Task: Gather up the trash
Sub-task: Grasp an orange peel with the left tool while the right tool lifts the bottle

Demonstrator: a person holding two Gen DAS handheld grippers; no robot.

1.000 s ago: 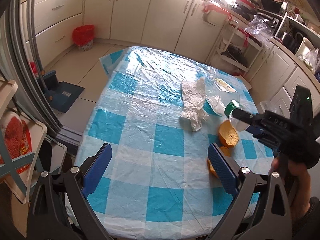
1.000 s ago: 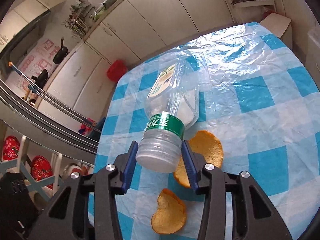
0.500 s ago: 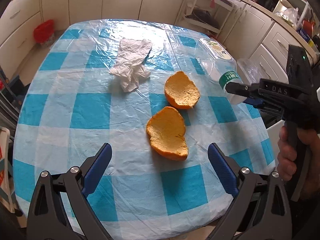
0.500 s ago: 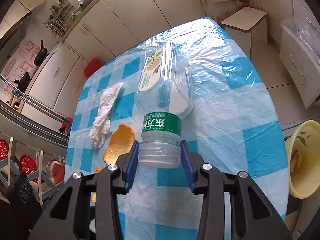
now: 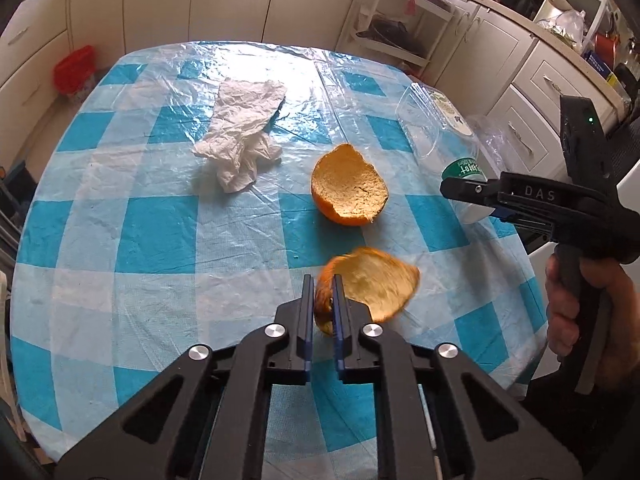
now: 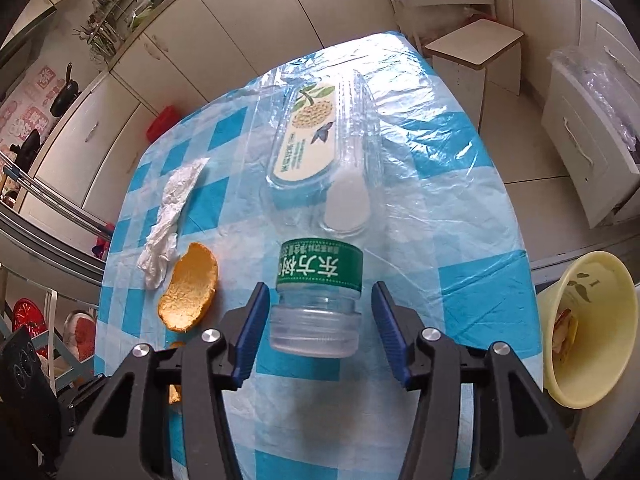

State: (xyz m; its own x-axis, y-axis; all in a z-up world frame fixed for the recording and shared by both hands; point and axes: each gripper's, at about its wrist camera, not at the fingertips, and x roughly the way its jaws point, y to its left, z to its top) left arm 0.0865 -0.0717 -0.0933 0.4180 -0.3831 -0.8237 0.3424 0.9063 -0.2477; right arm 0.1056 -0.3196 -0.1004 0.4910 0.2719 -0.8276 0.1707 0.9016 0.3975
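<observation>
On the blue-checked table lie two orange peels, a crumpled tissue and a clear plastic box. My left gripper is closing, its pads pinching the left edge of the near peel, which tilts up. The far peel lies free beyond it. My right gripper is opening around a clear bottle with a green label. Its base hangs between the jaws with a gap on each side, over the table's right part. A hand holds the right gripper.
A yellow bin with scraps inside stands on the floor just off the table's right edge. A small stool and white cabinets lie beyond. A red bin sits by the far left cabinets.
The left jaws have gone from wide open to pinched on the near peel, tipping it up. The right jaws have spread off the bottle they gripped. Both hands earlier swung over the table's right side.
</observation>
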